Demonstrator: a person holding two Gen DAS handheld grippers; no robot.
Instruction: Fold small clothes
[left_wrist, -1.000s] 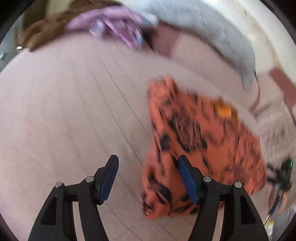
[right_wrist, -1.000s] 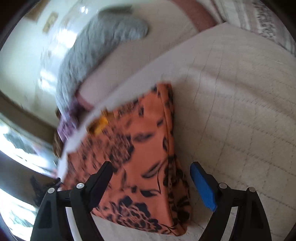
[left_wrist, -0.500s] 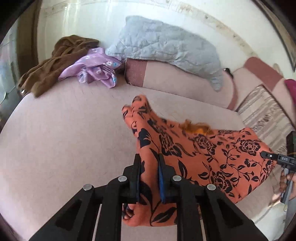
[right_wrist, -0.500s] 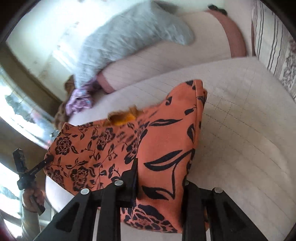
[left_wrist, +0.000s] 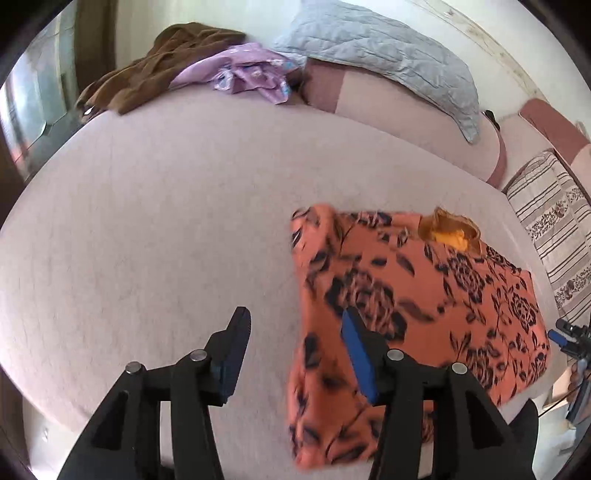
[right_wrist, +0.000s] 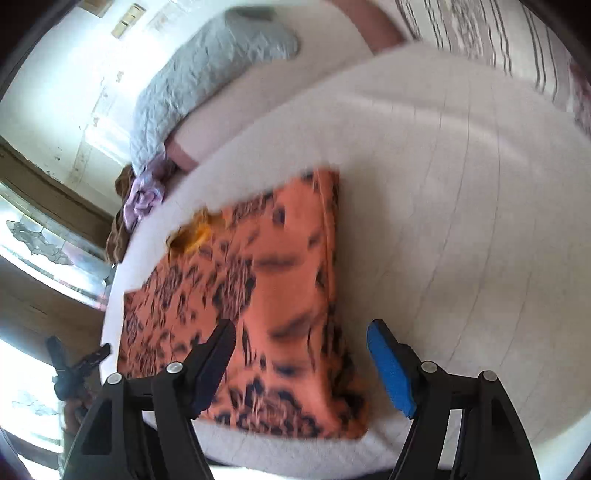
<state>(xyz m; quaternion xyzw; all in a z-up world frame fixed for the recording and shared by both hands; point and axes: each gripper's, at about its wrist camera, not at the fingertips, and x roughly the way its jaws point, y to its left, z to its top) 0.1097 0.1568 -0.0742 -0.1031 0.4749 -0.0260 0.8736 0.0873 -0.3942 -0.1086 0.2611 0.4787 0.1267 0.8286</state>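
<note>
An orange garment with a black flower print (left_wrist: 417, 295) lies flat on the pale bed cover, with its yellow neckline (left_wrist: 448, 234) at the far edge. It also shows in the right wrist view (right_wrist: 266, 291). My left gripper (left_wrist: 295, 350) is open and empty, above the garment's left edge. My right gripper (right_wrist: 301, 363) is open and empty, above the garment's right near corner. The other gripper shows small at the frame edge in each view (left_wrist: 569, 339) (right_wrist: 74, 365).
The bed cover (left_wrist: 166, 221) is wide and pale. At the back lie a brown cloth (left_wrist: 159, 66), a purple garment (left_wrist: 247, 70), a grey quilted pillow (left_wrist: 384, 48) and a pink bolster (left_wrist: 399, 118). A striped cushion (left_wrist: 554, 236) sits at the right.
Half a second ago both grippers were shut on the orange garment and held it up. Now both are open and the garment lies on the bed.
</note>
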